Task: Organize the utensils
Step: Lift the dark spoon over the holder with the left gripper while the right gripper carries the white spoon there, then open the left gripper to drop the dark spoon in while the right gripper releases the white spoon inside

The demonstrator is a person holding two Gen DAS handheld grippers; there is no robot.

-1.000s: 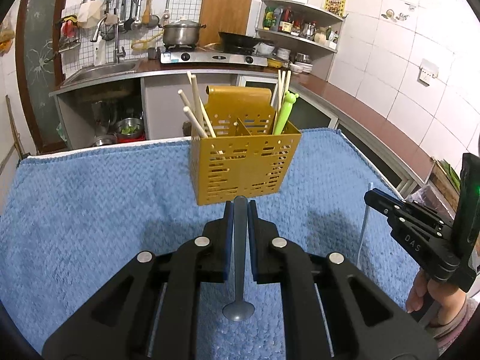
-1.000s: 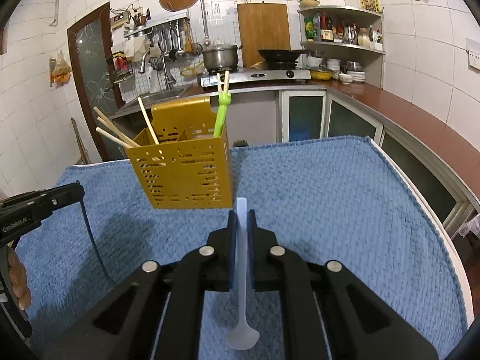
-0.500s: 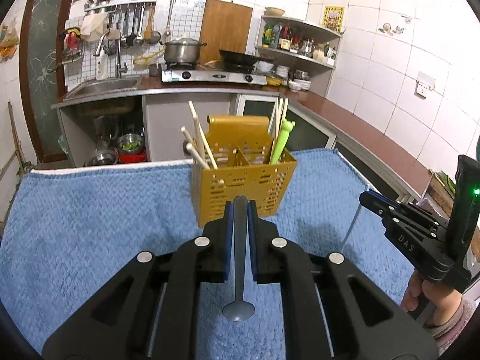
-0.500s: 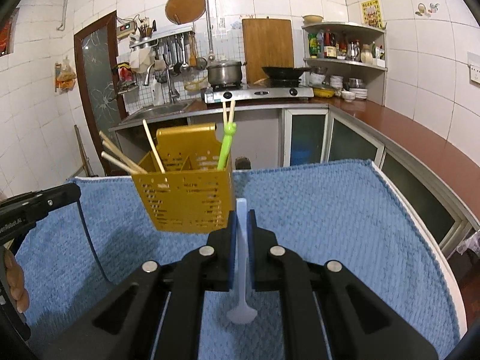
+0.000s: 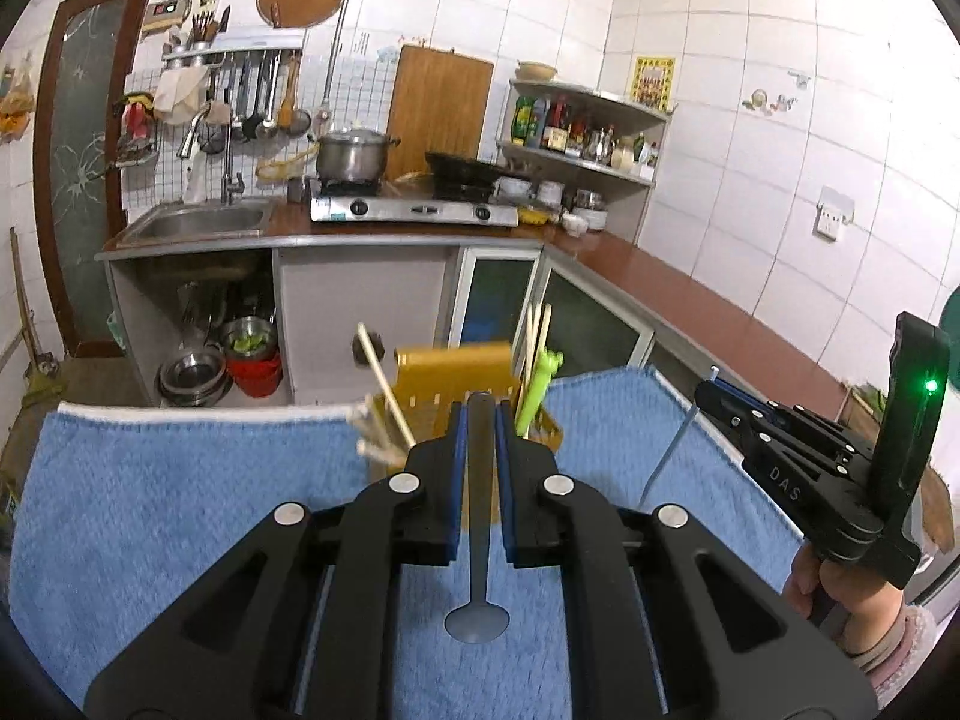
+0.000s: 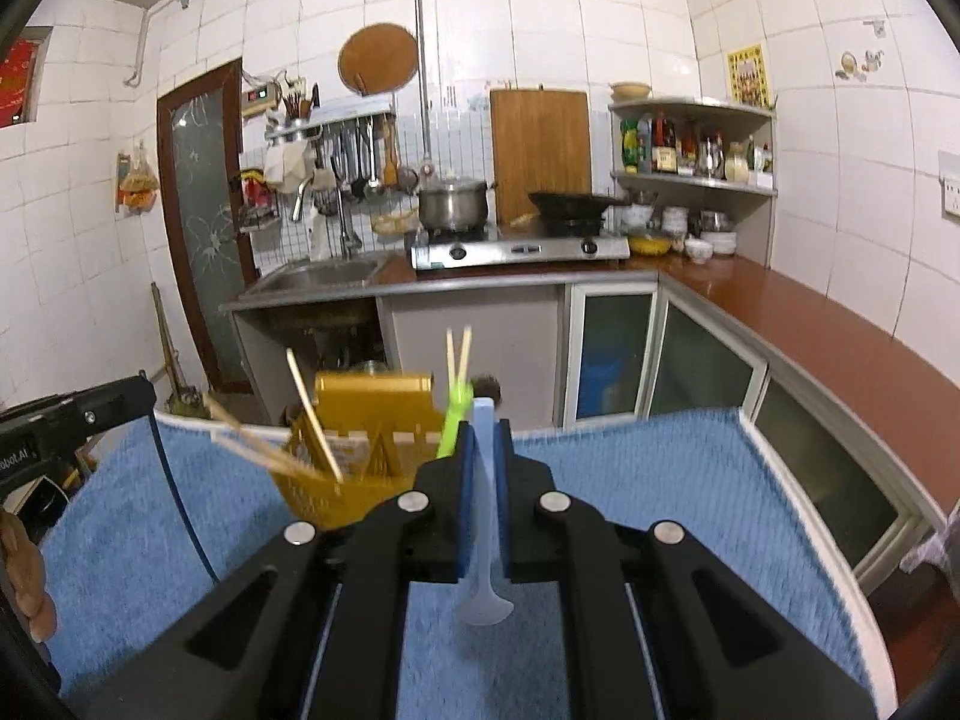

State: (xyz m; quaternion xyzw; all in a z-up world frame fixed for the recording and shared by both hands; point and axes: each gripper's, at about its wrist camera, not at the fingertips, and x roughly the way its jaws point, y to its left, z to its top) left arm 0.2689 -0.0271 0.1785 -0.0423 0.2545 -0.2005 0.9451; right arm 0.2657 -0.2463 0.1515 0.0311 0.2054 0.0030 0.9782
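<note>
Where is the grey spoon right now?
The grey spoon is pinched in the left claw, bowl hanging toward the camera over the blue towel, just in front of the yellow holder.

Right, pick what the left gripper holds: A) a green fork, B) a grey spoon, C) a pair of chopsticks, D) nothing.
B: the left gripper is shut on the handle of a grey spoon, whose bowl hangs below over the blue towel.
</note>
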